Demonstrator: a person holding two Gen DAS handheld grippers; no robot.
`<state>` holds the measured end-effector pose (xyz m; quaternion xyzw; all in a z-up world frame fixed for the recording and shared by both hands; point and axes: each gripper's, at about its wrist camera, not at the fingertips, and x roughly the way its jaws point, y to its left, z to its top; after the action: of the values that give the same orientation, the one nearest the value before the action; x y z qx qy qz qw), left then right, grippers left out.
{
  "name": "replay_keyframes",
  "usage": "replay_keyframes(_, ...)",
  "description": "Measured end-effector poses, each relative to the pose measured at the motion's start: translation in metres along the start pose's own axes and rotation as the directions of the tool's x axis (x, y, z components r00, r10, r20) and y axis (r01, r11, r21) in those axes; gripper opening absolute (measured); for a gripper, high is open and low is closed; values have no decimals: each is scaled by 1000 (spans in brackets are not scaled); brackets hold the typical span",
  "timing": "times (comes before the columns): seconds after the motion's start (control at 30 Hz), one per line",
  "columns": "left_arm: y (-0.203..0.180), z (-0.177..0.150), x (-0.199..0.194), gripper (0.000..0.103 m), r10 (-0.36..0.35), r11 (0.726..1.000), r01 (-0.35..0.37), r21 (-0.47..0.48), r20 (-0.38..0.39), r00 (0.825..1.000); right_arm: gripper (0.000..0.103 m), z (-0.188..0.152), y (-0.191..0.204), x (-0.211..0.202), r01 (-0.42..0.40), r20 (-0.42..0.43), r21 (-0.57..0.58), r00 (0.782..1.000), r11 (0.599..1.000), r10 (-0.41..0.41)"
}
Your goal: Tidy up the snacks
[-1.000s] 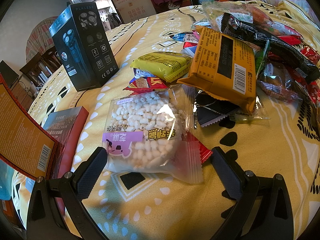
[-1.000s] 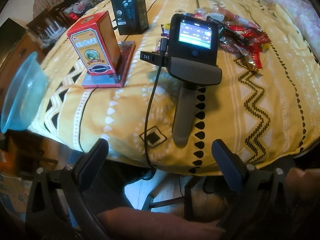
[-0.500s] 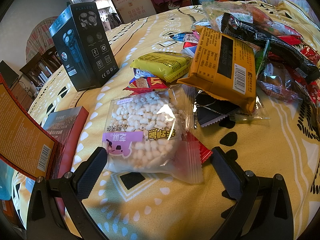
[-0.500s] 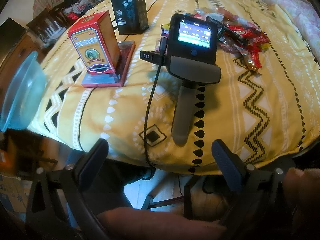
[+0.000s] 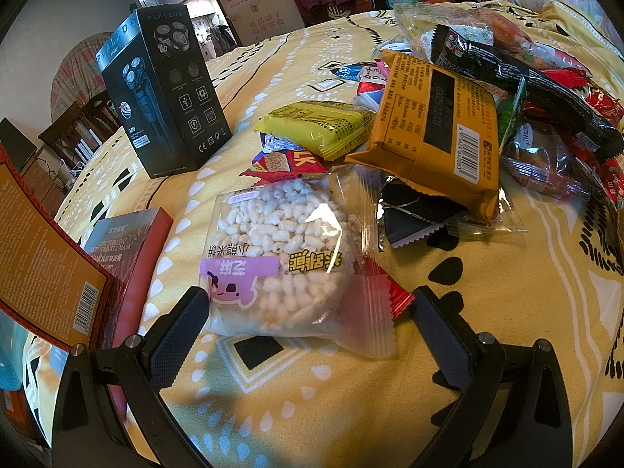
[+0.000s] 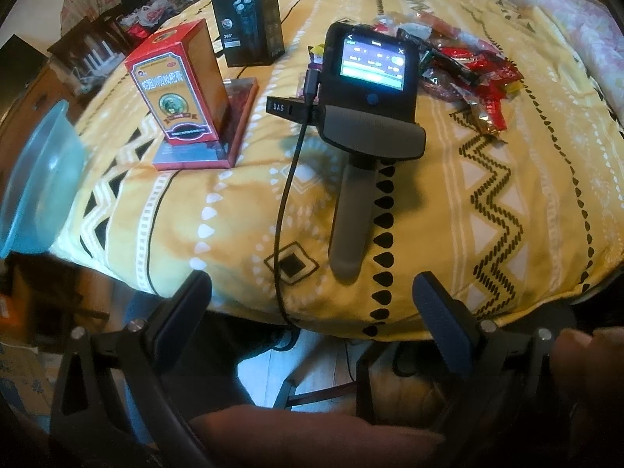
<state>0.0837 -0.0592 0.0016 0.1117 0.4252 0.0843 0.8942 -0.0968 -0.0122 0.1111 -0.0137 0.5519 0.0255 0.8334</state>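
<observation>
Lying between open left tongs [image 5: 308, 319]: puffed-rice pack [image 5: 279, 257]; untouched

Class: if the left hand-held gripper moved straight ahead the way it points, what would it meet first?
Most likely the clear puffed-rice cake packet, lying between the open fingers of the left hand-held gripper; one finger may already touch it.
</observation>
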Motion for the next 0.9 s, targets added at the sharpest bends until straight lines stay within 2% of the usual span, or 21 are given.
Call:
replay_keyframes(0.33,0,0,0,103,0,1000,0,0,0,1000,103,-3,1,5,38,-31,-24,999,999,-39)
replay_keyframes(0.47,0,0,0,103,0,1000,0,0,0,1000,103,-2,1,2,-4,-6,-24,1000,1000,3)
replay_keyframes(0.9,0,0,0,103,0,1000,0,0,0,1000,103,-3,0,6,-30,-38,-20,999,999,29)
